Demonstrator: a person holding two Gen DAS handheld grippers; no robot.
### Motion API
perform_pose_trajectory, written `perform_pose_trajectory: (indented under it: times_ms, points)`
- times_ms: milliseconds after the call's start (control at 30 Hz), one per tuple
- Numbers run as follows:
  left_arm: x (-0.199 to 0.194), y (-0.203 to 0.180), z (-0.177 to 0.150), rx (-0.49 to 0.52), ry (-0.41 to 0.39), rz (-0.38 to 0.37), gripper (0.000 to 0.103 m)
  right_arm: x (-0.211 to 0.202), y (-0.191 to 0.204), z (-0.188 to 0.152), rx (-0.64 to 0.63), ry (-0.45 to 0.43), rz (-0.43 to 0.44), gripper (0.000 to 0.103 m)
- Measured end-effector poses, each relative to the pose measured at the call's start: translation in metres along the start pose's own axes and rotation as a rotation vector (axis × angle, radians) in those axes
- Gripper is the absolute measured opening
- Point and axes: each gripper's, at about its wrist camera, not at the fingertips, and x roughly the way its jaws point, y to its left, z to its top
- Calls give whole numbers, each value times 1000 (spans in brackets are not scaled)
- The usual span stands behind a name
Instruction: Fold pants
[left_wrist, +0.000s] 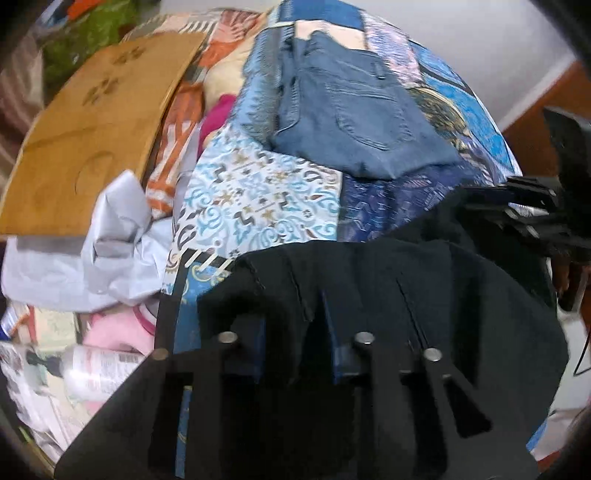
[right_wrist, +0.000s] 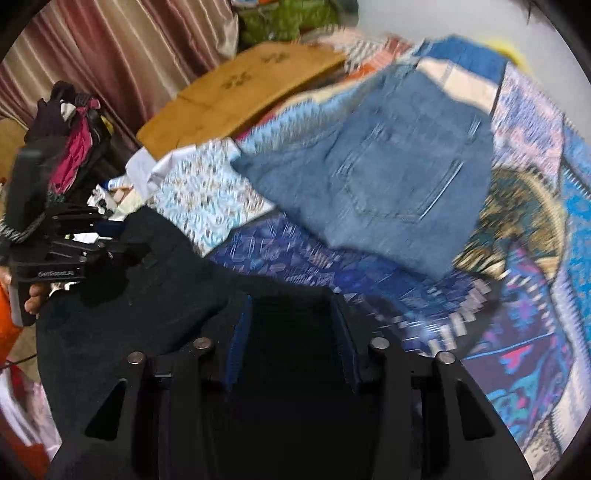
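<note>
Black pants lie bunched on the near part of a patterned quilt. In the left wrist view my left gripper is shut on a fold of the black fabric, which fills the narrow gap between its blue pads. My right gripper also has black pants cloth pressed between its pads. Each gripper shows in the other's view: the right gripper at the pants' right edge, the left gripper at their left edge, held by a hand.
Folded blue jeans rest farther back on the quilt. A flat cardboard sheet, crumpled white cloth, a bottle and a heap of dark and pink clothes crowd the left. A curtain hangs behind.
</note>
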Motion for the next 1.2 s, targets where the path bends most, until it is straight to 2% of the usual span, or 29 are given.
perform_pose_trajectory:
  times_ms: [33, 67, 133, 233, 333, 400, 467, 600, 667, 733, 767, 933, 1067, 1100, 1133, 1167, 1200]
  points:
    - [-2, -6, -2, 31, -11, 10, 13, 1, 3, 2, -18, 1, -19, 17]
    - [-4, -11, -4, 56, -27, 47, 13, 0, 7, 0, -41, -7, -34, 10]
    - [-10, -17, -6, 98, -61, 127, 13, -5, 8, -4, -55, -47, -60, 7]
    - [-19, -14, -6, 129, -104, 224, 13, -11, 8, -4, -72, -95, -106, 5]
    - [-15, -5, -3, 110, -78, 214, 15, -3, 11, -3, -79, -102, -156, 5]
    - [-10, 0, -1, 97, -46, 207, 21, 3, 17, -1, -103, -81, -190, 7]
    - [-16, 4, -1, 66, -37, 197, 32, -2, 19, 0, -95, -76, -197, 9]
    - [-52, 11, -8, 7, -92, 182, 41, -42, 15, -9, -35, -131, -197, 13]
    - [-68, 14, -17, -15, -107, 168, 59, -61, 15, -19, -16, -165, -206, 25]
    - [-79, 16, -30, -48, -116, 143, 64, -86, 13, -35, 24, -210, -198, 34]
    - [-80, 17, -35, -57, -107, 134, 65, -96, 14, -44, 36, -229, -199, 34]
    - [-71, 17, -70, -94, -24, 98, 66, -138, 13, -106, 99, -289, -226, 39]
    - [-56, 18, -95, -147, 24, 46, 64, -147, 3, -154, 170, -289, -235, 41]
    - [-53, 14, -100, -135, 32, 39, 58, -146, 0, -166, 189, -282, -233, 41]
    - [-53, 9, -102, -120, 30, 32, 43, -144, -3, -177, 215, -270, -231, 41]
    - [-54, 3, -103, -102, 23, 30, 33, -141, -6, -186, 238, -261, -225, 41]
    - [-57, -4, -103, -80, 6, 56, 31, -136, -10, -197, 268, -243, -216, 41]
